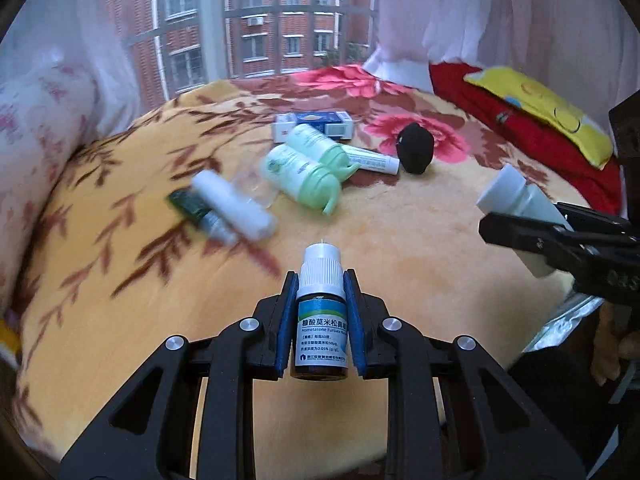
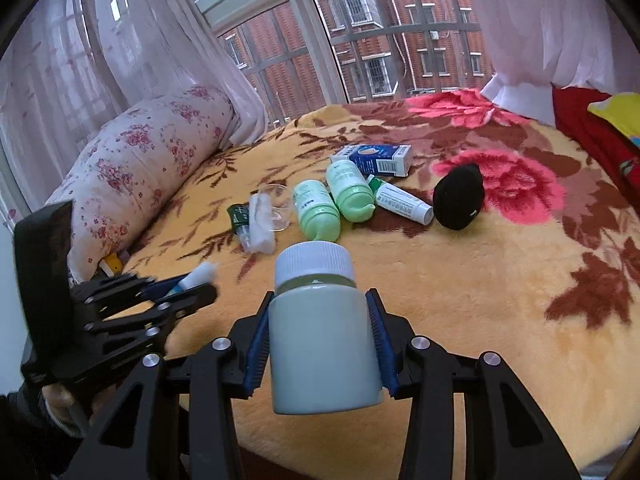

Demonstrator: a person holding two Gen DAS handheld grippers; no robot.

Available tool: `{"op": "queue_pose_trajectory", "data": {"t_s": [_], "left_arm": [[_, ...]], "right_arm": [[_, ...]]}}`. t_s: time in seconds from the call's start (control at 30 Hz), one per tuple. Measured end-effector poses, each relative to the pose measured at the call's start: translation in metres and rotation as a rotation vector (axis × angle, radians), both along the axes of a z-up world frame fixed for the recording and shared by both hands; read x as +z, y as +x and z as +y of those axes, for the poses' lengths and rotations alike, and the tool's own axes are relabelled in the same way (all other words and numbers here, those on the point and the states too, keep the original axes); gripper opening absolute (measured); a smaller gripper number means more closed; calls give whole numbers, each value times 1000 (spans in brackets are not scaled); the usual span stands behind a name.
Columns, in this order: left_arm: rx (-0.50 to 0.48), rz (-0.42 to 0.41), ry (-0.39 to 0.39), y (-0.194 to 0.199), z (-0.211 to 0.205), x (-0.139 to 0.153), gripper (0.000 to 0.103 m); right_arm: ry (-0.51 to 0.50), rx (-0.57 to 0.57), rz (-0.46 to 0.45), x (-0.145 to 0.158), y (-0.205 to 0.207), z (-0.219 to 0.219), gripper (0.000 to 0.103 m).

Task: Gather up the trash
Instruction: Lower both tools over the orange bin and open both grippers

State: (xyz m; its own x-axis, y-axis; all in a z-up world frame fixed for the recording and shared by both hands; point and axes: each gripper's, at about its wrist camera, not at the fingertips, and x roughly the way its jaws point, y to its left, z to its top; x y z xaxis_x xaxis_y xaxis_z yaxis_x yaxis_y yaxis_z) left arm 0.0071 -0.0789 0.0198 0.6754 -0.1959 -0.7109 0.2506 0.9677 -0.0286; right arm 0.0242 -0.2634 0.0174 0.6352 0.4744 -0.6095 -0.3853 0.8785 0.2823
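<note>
The white roll [image 1: 236, 206] and dark green packet [image 1: 188, 204] on the far left of the blanket [image 1: 400, 240] are smeared by blur. The brown spray bottle [image 1: 322, 320] reads "Mometasone Furoate" (the smaller print is unreadable). The left gripper [image 1: 322, 312] is clamped on it, near and just above the blanket. The right gripper [image 2: 320, 340] grips a pale, white-capped jar [image 2: 320, 332].

Out beyond the claw spreads a yellow floral blanket [image 2: 460, 280]; a flowered bolster pillow [image 2: 140, 168] lies far left, sheer curtains [image 2: 120, 60] and a window [image 2: 360, 40] behind.
</note>
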Motion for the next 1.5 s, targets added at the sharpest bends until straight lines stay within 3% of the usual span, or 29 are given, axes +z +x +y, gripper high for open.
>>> {"op": "queue_pose_trajectory", "data": {"t_s": [0.13,0.37,0.57,0.73,0.83,1.43,1.47,1.5], "left_arm": [[46,31,-67,-39,18,-3,23],[59,55,-104,-102,25,-24,23],[46,127,-95,-131,28,-73,23],[53,249,-115,-132,32,-117,23],[47,277,-105,-130,30,-127,23],[34,317,-83,-133,27,-136,23],[36,324,-78,-129,29,-138,23],[43,337,-67,-128,28,-141,33]], "right_arm": [[-10,-2,-13,0,-31,11,44],[-33,29,-4,-21,-110,42,44],[-129,29,45,-66,-152,59,42],[-129,35,169,-113,-153,65,42],[-139,43,208,-130,-149,71,42],[-129,13,219,-135,-148,66,42],[-130,14,225,-136,-147,67,43],[-130,19,236,-138,-144,69,44]]}}
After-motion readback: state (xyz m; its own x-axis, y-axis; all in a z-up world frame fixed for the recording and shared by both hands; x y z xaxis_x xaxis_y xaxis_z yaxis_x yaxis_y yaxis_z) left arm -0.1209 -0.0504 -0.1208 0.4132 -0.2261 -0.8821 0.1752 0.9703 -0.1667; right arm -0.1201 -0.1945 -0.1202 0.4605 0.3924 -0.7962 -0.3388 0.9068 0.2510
